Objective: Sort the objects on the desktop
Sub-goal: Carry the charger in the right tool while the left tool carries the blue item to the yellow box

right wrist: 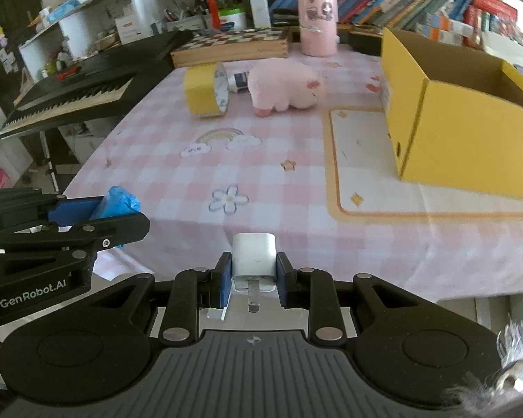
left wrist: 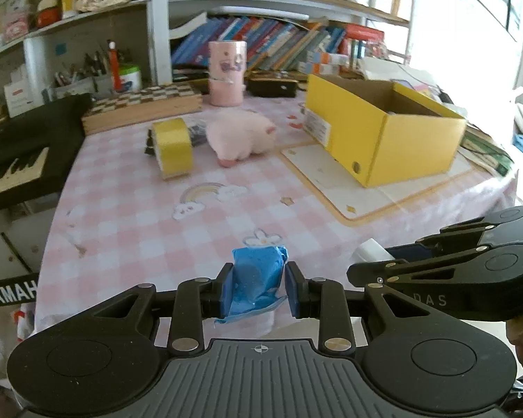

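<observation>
Pinching a crumpled blue wrapper (left wrist: 258,280), the left claw (left wrist: 258,291) has both blue pads pressed against its sides, above the near edge of the bench (left wrist: 129,216). Right claw (right wrist: 254,273): clamped on a white charger plug (right wrist: 254,257), prongs pointing back toward the camera. The two claws sit side by side, close but apart, each seen in the other's view.

Bench cloth: pink check with rainbow and flower prints. Mid-bench: yellow tape roll (right wrist: 204,90) on its edge, a small dark-labelled item just behind it, pink plush toy (right wrist: 286,88) beside that. To the right, an open yellow box (right wrist: 463,111) stands on a cream mat (right wrist: 362,181); what lies inside it cannot be made out. Far edge: checkered wooden board (right wrist: 232,47), pink cylinder container (right wrist: 318,17). Left of bench: black keyboard (right wrist: 73,94). Bookshelves behind.
</observation>
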